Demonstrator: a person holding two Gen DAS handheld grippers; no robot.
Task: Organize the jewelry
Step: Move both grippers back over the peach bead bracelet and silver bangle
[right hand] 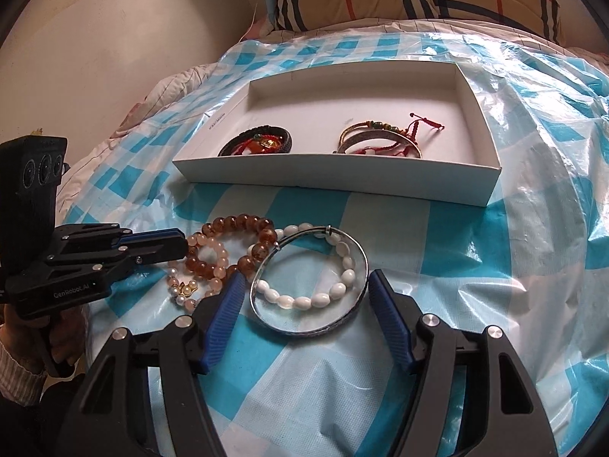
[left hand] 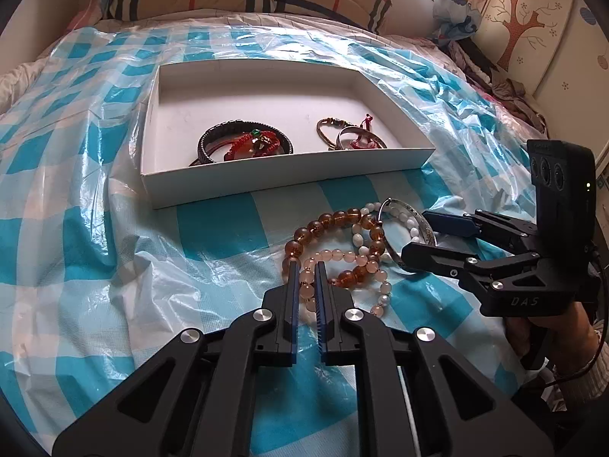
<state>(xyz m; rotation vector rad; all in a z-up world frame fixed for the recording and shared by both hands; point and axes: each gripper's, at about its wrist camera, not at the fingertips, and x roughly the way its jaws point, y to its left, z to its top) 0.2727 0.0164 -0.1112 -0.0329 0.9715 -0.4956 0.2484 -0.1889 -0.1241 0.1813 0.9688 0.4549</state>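
Bed under crinkly blue-checked plastic sheet (left hand: 95,228), white cardboard tray (left hand: 266,181) at centre. Just before tray: pale pink bead bracelet (left hand: 342,261), light, slick, stretchy, pinched on one strand by left tool (left hand: 305,266), nearly closed. Beside it, stiff silver bangle (right hand: 342,314) between right tool (right hand: 306,282), wide, not gripping; best taken across the band.

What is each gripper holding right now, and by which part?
Left gripper pinches the pink bead bracelet by the beads at its left side. Right gripper holds nothing: its jaws stand open around the silver bangle.
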